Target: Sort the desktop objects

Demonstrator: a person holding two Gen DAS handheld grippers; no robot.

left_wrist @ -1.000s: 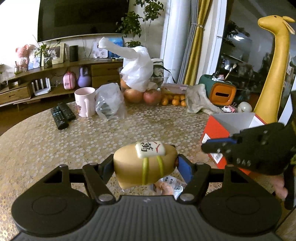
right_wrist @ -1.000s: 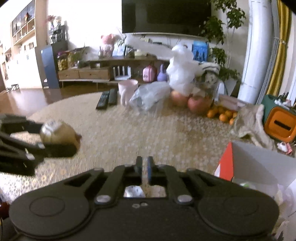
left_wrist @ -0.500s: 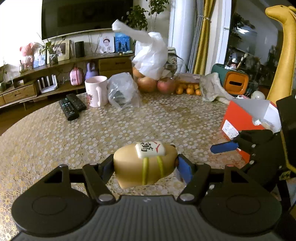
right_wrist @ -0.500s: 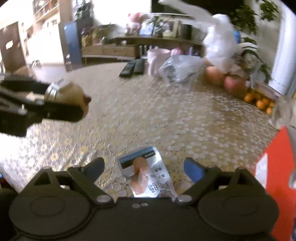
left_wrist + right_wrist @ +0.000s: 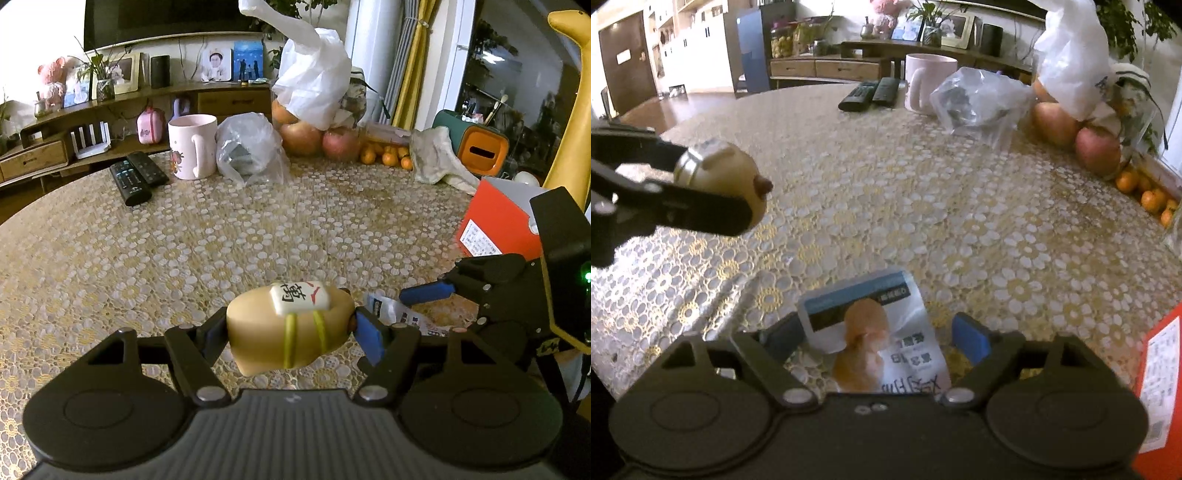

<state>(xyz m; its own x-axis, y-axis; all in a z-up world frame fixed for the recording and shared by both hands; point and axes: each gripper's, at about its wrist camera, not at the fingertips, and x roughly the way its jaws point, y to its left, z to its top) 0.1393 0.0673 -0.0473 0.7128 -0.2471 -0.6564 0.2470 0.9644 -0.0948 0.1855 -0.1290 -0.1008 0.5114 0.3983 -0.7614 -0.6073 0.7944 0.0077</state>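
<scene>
My left gripper (image 5: 291,328) is shut on a tan capybara toy (image 5: 288,332) with a mahjong tile on its back, held above the table. The toy also shows in the right wrist view (image 5: 720,177), at the left. My right gripper (image 5: 877,339) is open, its blue pads on either side of a clear snack packet (image 5: 875,332) with an orange picture that lies flat on the table. In the left wrist view the right gripper (image 5: 424,295) is at the right, over the packet (image 5: 399,314). A red box (image 5: 495,221) with an open top stands at the right.
A pink mug (image 5: 194,146), two remotes (image 5: 136,177), a clear plastic bag (image 5: 251,151), apples under a white bag (image 5: 314,136), tangerines (image 5: 388,157), a cloth (image 5: 436,158) and a green-orange box (image 5: 476,147) line the far side of the table. A yellow giraffe figure (image 5: 569,92) stands at the right.
My right gripper has opened and come down around the snack packet. My left gripper still holds the toy and has drawn back a little, so the far objects look closer.
</scene>
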